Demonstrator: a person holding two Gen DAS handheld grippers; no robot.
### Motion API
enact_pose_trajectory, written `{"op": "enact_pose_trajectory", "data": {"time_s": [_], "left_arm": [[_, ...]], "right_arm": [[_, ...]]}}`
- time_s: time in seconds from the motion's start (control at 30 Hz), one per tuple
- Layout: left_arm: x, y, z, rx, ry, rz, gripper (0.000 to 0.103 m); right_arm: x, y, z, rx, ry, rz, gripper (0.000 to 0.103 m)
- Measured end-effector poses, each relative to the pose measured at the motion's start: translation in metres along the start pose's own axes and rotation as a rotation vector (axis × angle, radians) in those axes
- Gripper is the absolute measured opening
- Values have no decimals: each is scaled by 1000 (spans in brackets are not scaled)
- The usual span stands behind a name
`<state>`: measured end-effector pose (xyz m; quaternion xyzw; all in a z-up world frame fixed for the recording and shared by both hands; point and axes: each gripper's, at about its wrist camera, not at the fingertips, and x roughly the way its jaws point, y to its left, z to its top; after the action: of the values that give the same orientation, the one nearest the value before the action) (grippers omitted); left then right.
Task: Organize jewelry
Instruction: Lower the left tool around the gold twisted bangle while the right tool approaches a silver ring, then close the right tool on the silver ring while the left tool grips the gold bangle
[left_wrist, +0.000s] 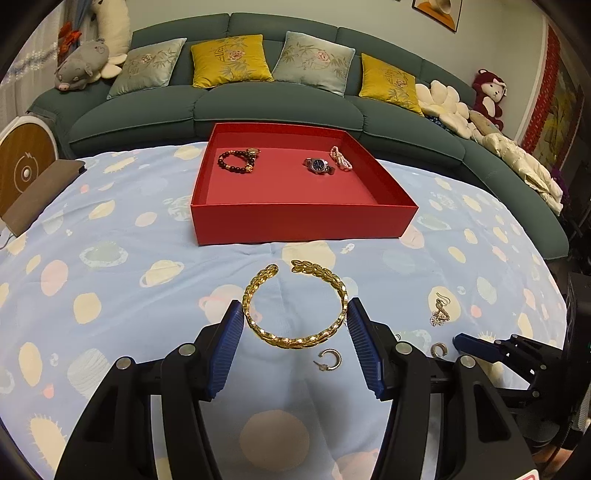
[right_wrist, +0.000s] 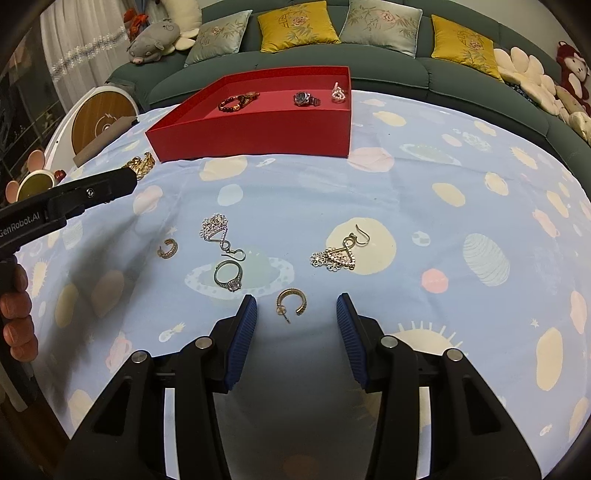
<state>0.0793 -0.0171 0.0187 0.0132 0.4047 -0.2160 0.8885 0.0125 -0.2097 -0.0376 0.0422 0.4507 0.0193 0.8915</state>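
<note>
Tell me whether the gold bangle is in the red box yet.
Out. The gold bangle lies on the tablecloth before the red box, between the open left gripper's fingers.

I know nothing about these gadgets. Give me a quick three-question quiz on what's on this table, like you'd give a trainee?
1. True or false: the gold bangle lies inside the red box.
2. What sits in front of the right gripper? A) ring B) hoop earring C) watch
3. Fill in: the left gripper's fingers stand on either side of the ____.

Key: 1 false, it lies on the tablecloth; 2 B; 3 gold bangle.
</note>
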Motion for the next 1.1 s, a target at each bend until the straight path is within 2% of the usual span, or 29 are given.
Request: {"op": "enact_pose_trajectory", "data": {"time_s": [0.27, 0.47, 0.63, 0.8, 0.9, 0.97, 1.1], "left_arm": [[-4, 7, -1, -7, -7, 9, 55], [-6, 10, -2, -11, -7, 8, 55], [-7, 12, -1, -8, -11, 6, 55], [-11, 17, -3, -17, -11, 6, 55], [-13, 21, -4, -22, -14, 7, 55], [-14, 22, -4, -26, -13, 9, 55], [-14, 24, -4, -29, -13, 13, 55]], "right_arm": [[1, 3, 1, -8, -5, 0, 39], [-5, 16, 8, -35, -41, 61, 39], [3, 35, 12, -79, -28, 94, 39], [16, 38, 12, -82, -14, 82, 38], [16, 37, 12, -89, -20, 69, 29], [16, 36, 12, -88, -22, 62, 19], [16, 38, 11, -102, -29, 51, 18]]}}
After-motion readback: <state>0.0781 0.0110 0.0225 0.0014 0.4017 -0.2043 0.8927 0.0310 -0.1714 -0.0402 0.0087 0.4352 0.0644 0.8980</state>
